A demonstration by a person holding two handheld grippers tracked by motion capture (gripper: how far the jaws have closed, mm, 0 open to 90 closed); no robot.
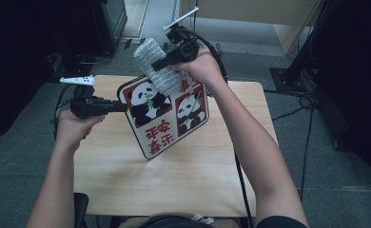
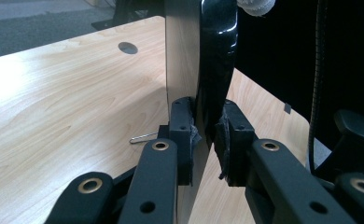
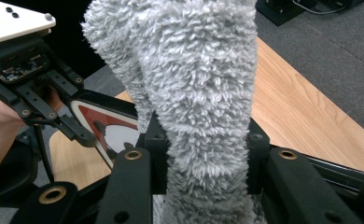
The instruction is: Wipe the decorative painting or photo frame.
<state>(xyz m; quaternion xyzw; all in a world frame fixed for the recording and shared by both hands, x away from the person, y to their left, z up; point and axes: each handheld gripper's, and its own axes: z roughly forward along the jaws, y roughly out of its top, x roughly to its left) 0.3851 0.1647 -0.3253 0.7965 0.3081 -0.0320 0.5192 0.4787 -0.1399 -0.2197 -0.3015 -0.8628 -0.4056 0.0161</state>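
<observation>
Wooden table (image 1: pixel 183 175), panda board (image 1: pixel 167 114) upright, grey cloth (image 1: pixel 156 66)

Board (image 1: pixel 167 118) standing tilted on one corner on the table (image 1: pixel 207 175), near its middle. Left gripper (image 1: pixel 122 107) at the board's left edge, clamped on it, jaws either side of the rim. Cloth (image 1: pixel 156 66) above and behind the board, draped against its upper face, pinched in the right gripper (image 1: pixel 161 64). Right hand (image 1: pixel 203 66) right of the cloth; left hand (image 1: pixel 74 126) left of the board, over the table's left edge.
</observation>
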